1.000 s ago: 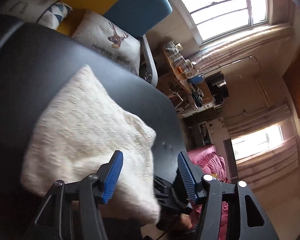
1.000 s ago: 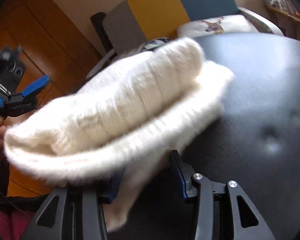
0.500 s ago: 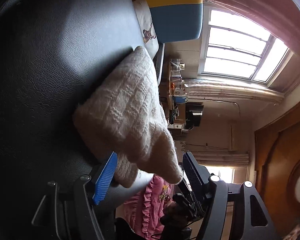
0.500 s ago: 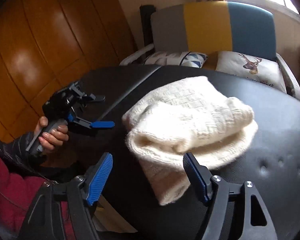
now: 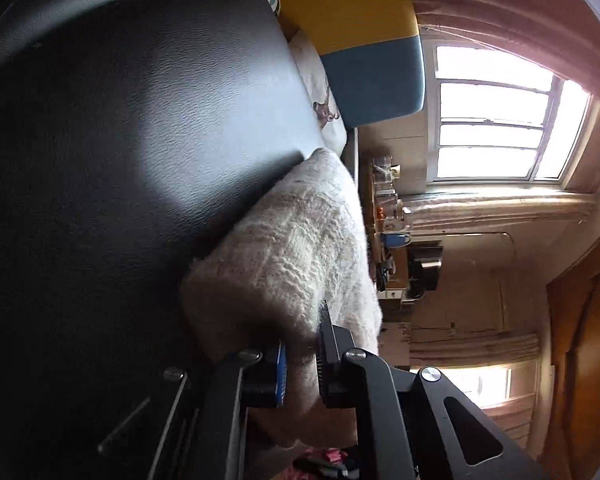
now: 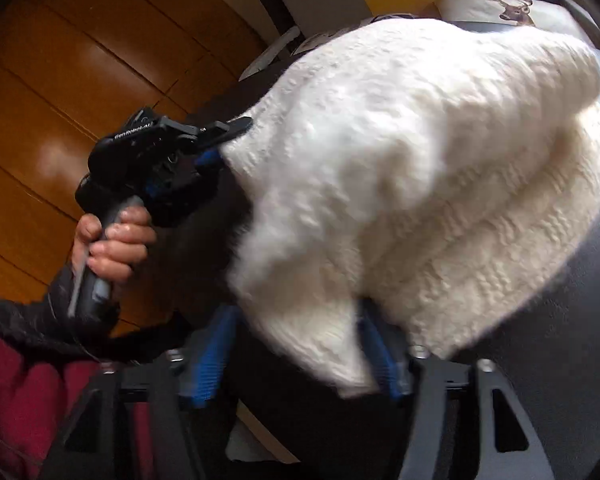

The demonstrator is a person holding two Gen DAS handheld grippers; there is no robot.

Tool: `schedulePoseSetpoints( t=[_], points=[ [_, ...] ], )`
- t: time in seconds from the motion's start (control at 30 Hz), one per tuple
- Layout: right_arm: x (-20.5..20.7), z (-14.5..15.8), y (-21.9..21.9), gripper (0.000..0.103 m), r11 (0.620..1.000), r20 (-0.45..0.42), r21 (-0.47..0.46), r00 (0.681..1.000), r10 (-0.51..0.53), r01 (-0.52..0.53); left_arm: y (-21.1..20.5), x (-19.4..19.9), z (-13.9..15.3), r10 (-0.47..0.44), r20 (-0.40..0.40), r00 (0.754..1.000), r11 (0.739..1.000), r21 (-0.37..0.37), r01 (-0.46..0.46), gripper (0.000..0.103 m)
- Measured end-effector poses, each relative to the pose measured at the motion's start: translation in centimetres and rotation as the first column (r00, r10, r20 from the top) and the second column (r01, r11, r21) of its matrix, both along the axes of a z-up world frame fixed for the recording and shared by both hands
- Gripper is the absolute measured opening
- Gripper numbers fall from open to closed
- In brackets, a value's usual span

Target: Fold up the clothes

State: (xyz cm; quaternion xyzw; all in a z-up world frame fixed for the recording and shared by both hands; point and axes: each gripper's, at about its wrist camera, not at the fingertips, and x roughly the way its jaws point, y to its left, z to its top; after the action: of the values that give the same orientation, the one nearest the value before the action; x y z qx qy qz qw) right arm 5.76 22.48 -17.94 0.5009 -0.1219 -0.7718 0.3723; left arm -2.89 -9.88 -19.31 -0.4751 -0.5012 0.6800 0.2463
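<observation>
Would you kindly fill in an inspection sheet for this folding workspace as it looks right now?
Surface: black leather-look top, bare where visible.
Job's things: folded white knit sweater lying near the edge.
Clutter: nothing seen on the surface.
Grippers: left gripper shut on the sweater's edge; right gripper open, sweater corner between its fingers.
Cables: nothing seen.
Surroundings: colour-block chair, deer cushion, window, wooden panelling.

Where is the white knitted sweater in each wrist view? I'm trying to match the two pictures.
Left wrist: white knitted sweater at centre, running down into the left gripper.
Right wrist: it fills the centre and right, above the right gripper.
Shared landmark: the deer-print cushion.
</observation>
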Motion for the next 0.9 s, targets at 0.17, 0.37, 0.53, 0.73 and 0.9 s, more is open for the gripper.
schedulePoseSetpoints(
  t=[0.17,0.37,0.53,0.73,0.9],
  points=[
    [1.1,-0.3,3.2,0.023,0.987,0.078,-0.114,0.992,-0.103,0.111,0.7,2.5,-1.1,-0.104,0.014,0.994,0.992,-0.070,0.105,0.011],
    [2.7,2.5,7.9,0.040,0.901,0.090,-0.313,0.954,-0.286,0.300,0.9,3.3,-0.5,-0.145,0.013,0.989,0.987,-0.070,0.145,0.012],
    [-0.8,1.8,9.4,0.062,0.785,0.214,-0.303,0.842,-0.496,0.540,1.6,3.3,-0.8,-0.159,0.020,0.987,0.985,-0.058,0.160,0.012],
    [-5.8,0.6,5.6,0.062,0.760,0.249,-0.258,0.801,-0.544,0.596,2.2,3.1,-0.8,-0.186,0.022,0.982,0.981,-0.054,0.187,0.013],
    [-6.4,5.4,-0.3,0.022,0.909,-0.083,0.020,0.907,-0.412,0.415,2.9,3.1,-1.0,-0.196,0.022,0.980,0.978,-0.067,0.197,0.013]
  ],
)
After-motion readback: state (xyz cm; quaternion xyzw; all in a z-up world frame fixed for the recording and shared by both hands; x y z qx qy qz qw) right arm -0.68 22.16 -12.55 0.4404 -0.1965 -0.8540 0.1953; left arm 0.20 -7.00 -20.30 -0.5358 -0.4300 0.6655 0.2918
